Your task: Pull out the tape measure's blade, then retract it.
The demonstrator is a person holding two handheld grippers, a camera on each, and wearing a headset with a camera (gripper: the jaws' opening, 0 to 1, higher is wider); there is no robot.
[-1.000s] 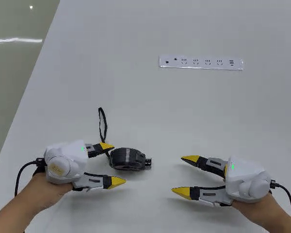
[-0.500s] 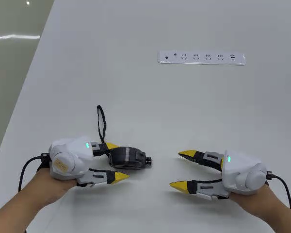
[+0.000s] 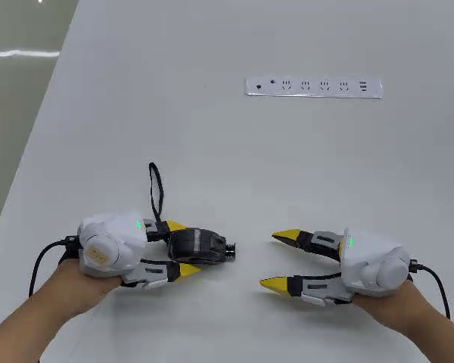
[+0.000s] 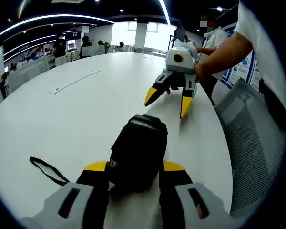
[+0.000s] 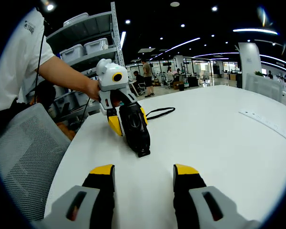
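A black tape measure [image 3: 198, 246] lies on the white table [image 3: 234, 166], its blade fully in and its black wrist strap [image 3: 157, 193] trailing away from it. My left gripper [image 3: 181, 248] is shut on the tape measure's body, a yellow tip on each side; in the left gripper view the case [image 4: 138, 148] fills the gap of that gripper [image 4: 134, 167]. My right gripper [image 3: 276, 260] rests open on the table to the right, tips pointing at the tape measure, a short gap away. The right gripper view has the tape measure [image 5: 135, 126] ahead of its open jaws [image 5: 144, 171].
A white power strip [image 3: 314, 87] lies flat at the far side of the table. The table's left edge [image 3: 38, 128] drops to a grey-green floor. A grey mesh chair [image 5: 24, 162] stands at the near side.
My left gripper slid right and its jaws closed in onto the tape measure. The right gripper crept a little left toward it.
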